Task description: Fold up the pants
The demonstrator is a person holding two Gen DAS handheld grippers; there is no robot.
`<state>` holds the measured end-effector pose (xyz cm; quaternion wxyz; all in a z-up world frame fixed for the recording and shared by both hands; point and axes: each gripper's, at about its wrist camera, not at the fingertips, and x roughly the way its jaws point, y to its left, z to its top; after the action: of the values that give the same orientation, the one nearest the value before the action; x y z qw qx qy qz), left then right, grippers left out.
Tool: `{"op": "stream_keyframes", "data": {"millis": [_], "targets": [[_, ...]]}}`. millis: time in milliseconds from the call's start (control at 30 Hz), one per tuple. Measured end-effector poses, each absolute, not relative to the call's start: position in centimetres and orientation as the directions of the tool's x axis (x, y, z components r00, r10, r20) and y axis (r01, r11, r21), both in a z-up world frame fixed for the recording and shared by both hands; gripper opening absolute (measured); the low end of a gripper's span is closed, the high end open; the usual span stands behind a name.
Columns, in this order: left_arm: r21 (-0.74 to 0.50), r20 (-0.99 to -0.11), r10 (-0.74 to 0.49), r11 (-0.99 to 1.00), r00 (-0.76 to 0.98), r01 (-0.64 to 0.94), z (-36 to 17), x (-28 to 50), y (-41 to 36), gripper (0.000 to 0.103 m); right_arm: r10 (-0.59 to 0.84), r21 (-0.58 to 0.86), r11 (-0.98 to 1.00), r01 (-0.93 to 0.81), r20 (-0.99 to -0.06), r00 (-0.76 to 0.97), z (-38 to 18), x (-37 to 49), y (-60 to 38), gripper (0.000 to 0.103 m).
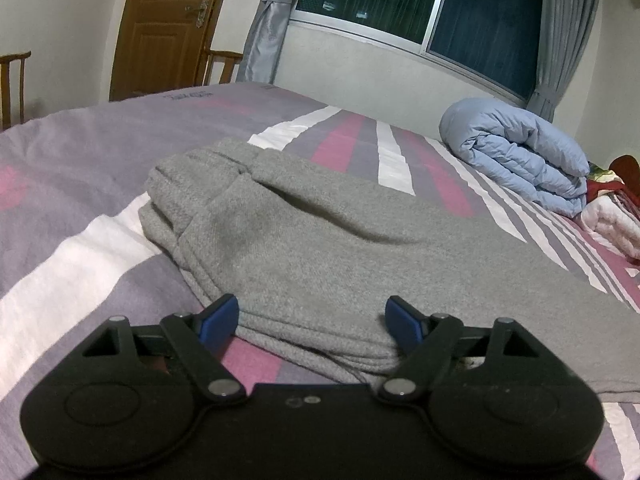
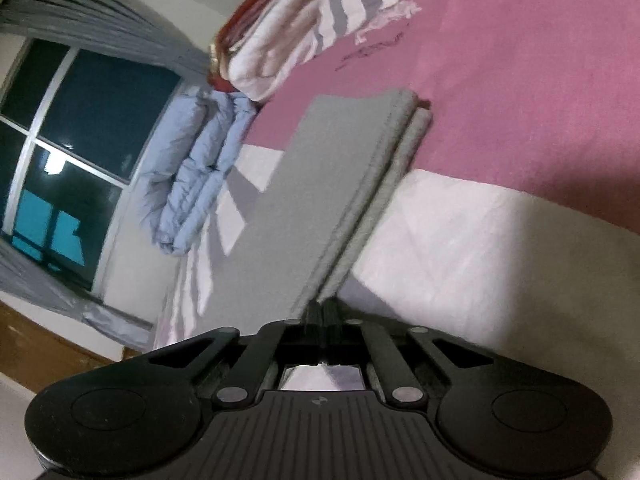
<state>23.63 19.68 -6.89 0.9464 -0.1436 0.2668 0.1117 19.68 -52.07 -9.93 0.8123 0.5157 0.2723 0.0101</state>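
Grey pants (image 1: 304, 248) lie folded in several layers on the striped bed cover (image 1: 80, 184). My left gripper (image 1: 312, 320) is open, its blue pads on either side of the near folded edge, low over the cloth. In the right wrist view, rolled sideways, the pants (image 2: 320, 200) stretch away as a long grey strip. My right gripper (image 2: 324, 312) is shut on the near edge of the pants, with stacked layers running out from between the fingers.
A rolled light-blue quilt (image 1: 520, 156) lies at the back right of the bed, also in the right wrist view (image 2: 196, 168). Pink and striped bedding (image 2: 296, 36) is piled beyond it. A window (image 1: 420, 0), curtains, a wooden door (image 1: 168, 24) and chairs stand behind.
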Motion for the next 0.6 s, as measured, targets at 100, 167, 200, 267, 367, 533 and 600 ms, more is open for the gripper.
{"op": "stream_keyframes", "data": {"millis": [100,167,200,267,367,533,600], "targets": [[-0.205,-0.536,0.142,0.934,0.832,-0.291,-6.5,23.4,19.6,0.074,0.367,0.855,0.477,0.205,-0.406,0.837,-8.9,19.2,-49.3,0.003],[-0.217,-0.532,0.136,0.932,0.836,-0.289,-6.2,22.9,19.6,0.076,0.416,0.866,0.463,0.186,-0.398,0.818,-9.0,19.3,-47.1,0.003],[-0.226,-0.538,0.122,0.932,0.834,-0.282,-6.1,22.6,19.6,0.077,0.434,0.87,0.459,0.18,-0.396,0.809,-9.0,19.5,-46.2,0.003],[-0.235,-0.545,0.112,0.931,0.831,-0.28,-6.1,22.0,19.7,0.078,0.468,0.883,0.433,0.183,-0.393,0.791,-9.3,20.0,-44.4,0.005],[-0.271,-0.55,0.091,0.921,0.83,-0.28,-6.3,21.0,20.4,0.084,0.517,0.899,0.4,0.179,-0.383,0.766,-9.5,20.3,-41.9,0.057],[-0.29,-0.56,0.083,0.912,0.824,-0.29,-6.8,20.1,21.6,0.085,0.574,0.911,0.39,0.134,-0.354,0.738,-9.0,20.8,-38.3,0.06],[-0.286,-0.563,0.08,0.915,0.823,-0.284,-6.8,20.1,21.8,0.085,0.596,0.914,0.386,0.128,-0.352,0.721,-9.0,20.9,-37.1,0.056]]}}
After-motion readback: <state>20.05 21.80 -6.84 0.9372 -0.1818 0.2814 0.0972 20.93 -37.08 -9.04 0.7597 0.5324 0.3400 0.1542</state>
